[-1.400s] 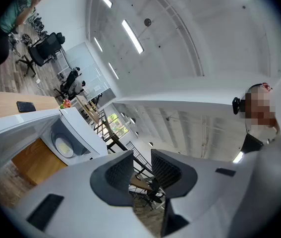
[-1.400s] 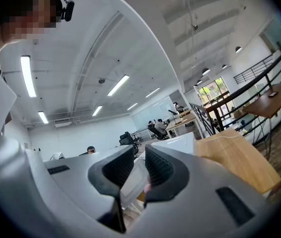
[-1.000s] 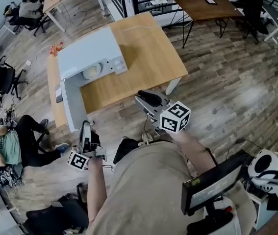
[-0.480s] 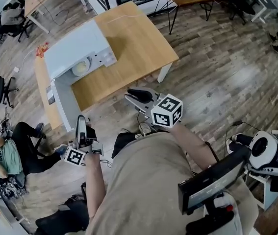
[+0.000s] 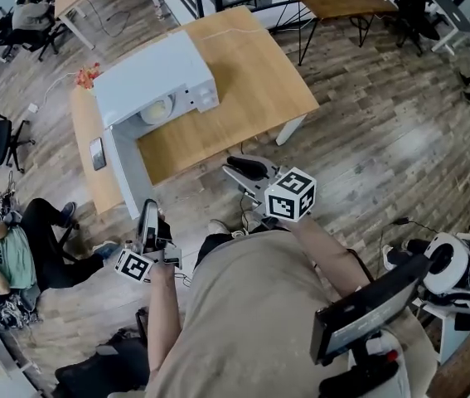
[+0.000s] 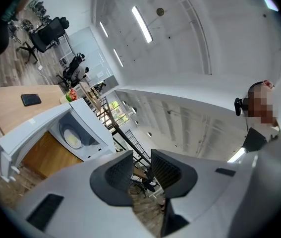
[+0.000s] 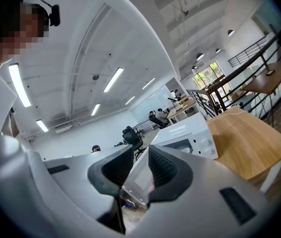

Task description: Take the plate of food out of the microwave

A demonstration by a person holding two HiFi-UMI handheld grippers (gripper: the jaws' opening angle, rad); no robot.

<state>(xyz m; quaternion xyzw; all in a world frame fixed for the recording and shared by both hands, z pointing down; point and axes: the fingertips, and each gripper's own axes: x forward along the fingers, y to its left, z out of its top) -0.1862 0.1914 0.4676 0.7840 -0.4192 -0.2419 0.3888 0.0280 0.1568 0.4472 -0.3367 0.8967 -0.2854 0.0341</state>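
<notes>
The plate of food [image 5: 157,108] is a pale round dish with a cream-yellow heap on it. It lies flat inside the white microwave [image 5: 158,77], seen through the open front. The microwave stands on the wooden surface [image 5: 247,85], toward its 9 o'clock side, and from the person it lies at about 11 o'clock. Its door [image 5: 128,172] is swung fully out toward 6 o'clock, past the surface's edge. A dark phone [image 5: 97,153] lies flat on the surface at 8 o'clock from the microwave.

The left tool [image 6: 141,165] is held low at the person's side, over the wood floor [image 5: 384,139], well apart from the microwave and at 6 o'clock from the door. Its ribbed pads stand a narrow gap apart with nothing between them, and it touches nothing.

The right tool [image 7: 140,163] is held in front of the body, at about 5 o'clock from the microwave and just off the surface's near edge. Its jaws are also parted only slightly. They are empty, with the microwave door showing far behind the gap.
</notes>
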